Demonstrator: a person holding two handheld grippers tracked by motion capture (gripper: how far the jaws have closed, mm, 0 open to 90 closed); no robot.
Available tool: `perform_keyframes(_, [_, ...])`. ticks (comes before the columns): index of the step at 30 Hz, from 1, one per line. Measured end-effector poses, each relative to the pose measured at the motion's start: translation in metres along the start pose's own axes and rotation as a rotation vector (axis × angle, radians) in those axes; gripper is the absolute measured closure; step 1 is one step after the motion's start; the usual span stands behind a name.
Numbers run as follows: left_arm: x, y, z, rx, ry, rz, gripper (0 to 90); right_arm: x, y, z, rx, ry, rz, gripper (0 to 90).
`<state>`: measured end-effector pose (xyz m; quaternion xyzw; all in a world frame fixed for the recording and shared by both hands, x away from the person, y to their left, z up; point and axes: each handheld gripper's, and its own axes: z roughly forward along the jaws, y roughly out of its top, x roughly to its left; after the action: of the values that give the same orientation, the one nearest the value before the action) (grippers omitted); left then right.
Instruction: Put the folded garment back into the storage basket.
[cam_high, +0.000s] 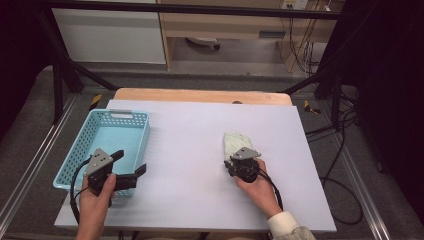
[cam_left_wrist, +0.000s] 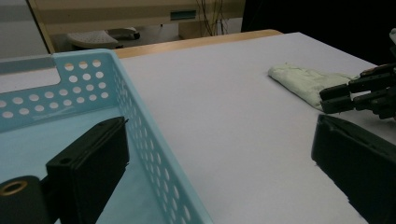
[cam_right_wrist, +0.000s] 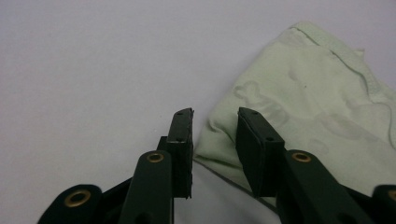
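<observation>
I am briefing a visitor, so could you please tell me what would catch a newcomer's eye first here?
The perforated light-blue plastic basket at the table's left, with the left gripper open over its near corner. Then the folded pale-green cloth right of centre, its near edge between the right gripper fingers.

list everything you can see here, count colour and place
cloth: 1, pale green, folded, right of centre on the mat, its near corner between the right tool's jaws
basket: 1, light blue, perforated, left side of the mat
mat: 1, pale lilac, covers the table
table: 1, wood, edge shows at the far side
cables: several, black, on the floor at right
left tool: 1, black, jaws wide apart astride the basket's near right wall
right tool: 1, black, jaws narrowly apart at the cloth's corner
hands: 2, one holding each tool
</observation>
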<state>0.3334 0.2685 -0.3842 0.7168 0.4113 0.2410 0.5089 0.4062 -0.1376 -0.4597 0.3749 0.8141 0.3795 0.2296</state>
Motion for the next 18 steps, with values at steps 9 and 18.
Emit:
perform_keyframes(9, [-0.0007,-0.0003,0.0006,0.001,-0.005,-0.003,4.0,-0.0023,-0.0004,0.0005,0.009,0.015,0.018,79.1])
perform_keyframes(18, [-0.0014,-0.0005,0.0009,0.004,-0.007,-0.002,4.0,-0.0068,-0.0007,-0.0001,-0.002,0.039,0.052,87.6])
